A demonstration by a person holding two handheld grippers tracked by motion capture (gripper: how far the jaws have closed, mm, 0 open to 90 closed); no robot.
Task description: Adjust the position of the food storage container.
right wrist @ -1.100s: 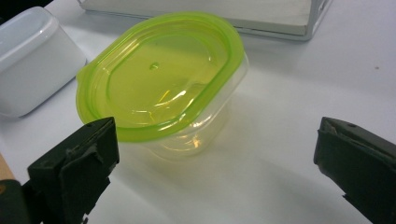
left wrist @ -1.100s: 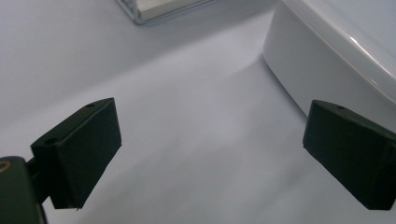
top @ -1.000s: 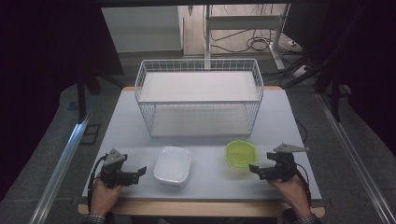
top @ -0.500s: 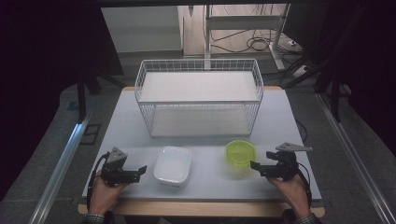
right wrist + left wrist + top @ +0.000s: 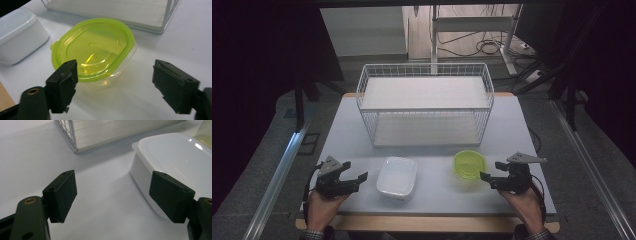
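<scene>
A white lidded container [image 5: 397, 177] sits near the table's front edge, and a clear tub with a green lid [image 5: 470, 165] sits to its right. My left gripper [image 5: 357, 181] rests left of the white container [image 5: 172, 152] and points at it. It is open, its jaws have just been closing, and nothing is between the pads [image 5: 63, 192]. My right gripper [image 5: 489, 171] lies right of the green-lidded tub [image 5: 95, 45] and faces it. It is also open, its jaws have just been closing, and the tub lies a little beyond the tips.
A white wire basket [image 5: 424, 102] with a pale floor stands on the far half of the grey table [image 5: 532, 135], behind both containers. Its near corner [image 5: 75, 135] lies ahead of the left gripper. The wooden front edge [image 5: 422, 222] runs between my hands.
Both grippers' jaws stand a little narrower than before. The hands, the two containers and the basket have kept their places.
</scene>
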